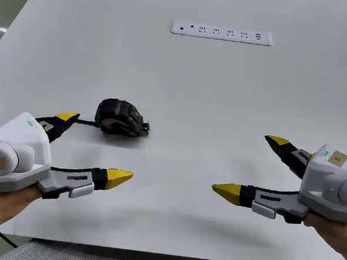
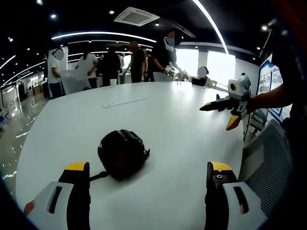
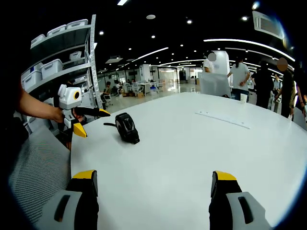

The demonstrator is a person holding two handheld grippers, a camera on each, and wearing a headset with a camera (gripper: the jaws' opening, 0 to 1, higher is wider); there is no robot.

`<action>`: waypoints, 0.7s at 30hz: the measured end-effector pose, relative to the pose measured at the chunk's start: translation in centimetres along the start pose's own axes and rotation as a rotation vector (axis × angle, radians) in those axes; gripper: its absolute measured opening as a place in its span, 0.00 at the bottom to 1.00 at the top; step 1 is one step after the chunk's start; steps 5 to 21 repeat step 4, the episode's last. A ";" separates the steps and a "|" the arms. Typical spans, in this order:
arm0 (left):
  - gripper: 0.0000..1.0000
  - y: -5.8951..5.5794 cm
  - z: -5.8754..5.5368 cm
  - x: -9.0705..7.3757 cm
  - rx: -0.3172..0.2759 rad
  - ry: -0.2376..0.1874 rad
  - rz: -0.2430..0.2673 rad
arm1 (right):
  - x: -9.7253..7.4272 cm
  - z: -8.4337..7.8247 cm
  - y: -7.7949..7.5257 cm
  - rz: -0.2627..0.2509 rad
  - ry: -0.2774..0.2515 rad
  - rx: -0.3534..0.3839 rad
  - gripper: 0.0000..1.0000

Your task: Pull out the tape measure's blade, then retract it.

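Note:
A black tape measure (image 1: 120, 118) lies on the white table (image 1: 194, 84), left of centre, its blade wound in. My left gripper (image 1: 93, 148) is open just to its left and nearer to me, one yellow tip beside the case. In the left gripper view the tape measure (image 2: 123, 152) sits a short way ahead between the two spread jaws. My right gripper (image 1: 251, 167) is open over bare table at the right, well apart from the tape measure (image 3: 127, 127), which the right gripper view shows far off to the left.
A white power strip (image 1: 222, 33) lies at the far side of the table. A black strap trails from the tape measure toward the left gripper. Several people stand beyond the table's far end, and shelving with bins stands to one side.

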State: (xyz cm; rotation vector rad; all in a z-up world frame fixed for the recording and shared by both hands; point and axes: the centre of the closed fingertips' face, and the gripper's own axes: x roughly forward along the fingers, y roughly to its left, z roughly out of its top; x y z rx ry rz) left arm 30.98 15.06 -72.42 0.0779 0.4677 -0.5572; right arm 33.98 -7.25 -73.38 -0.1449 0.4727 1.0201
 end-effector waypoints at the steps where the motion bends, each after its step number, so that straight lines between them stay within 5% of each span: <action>1: 0.99 0.0 0.1 0.0 0.000 -0.004 0.001 | 0.0 0.0 0.0 0.000 0.001 0.000 0.99; 21: 0.99 0.0 0.2 0.0 0.000 -0.008 0.001 | 0.0 0.0 0.0 0.001 0.000 0.003 0.99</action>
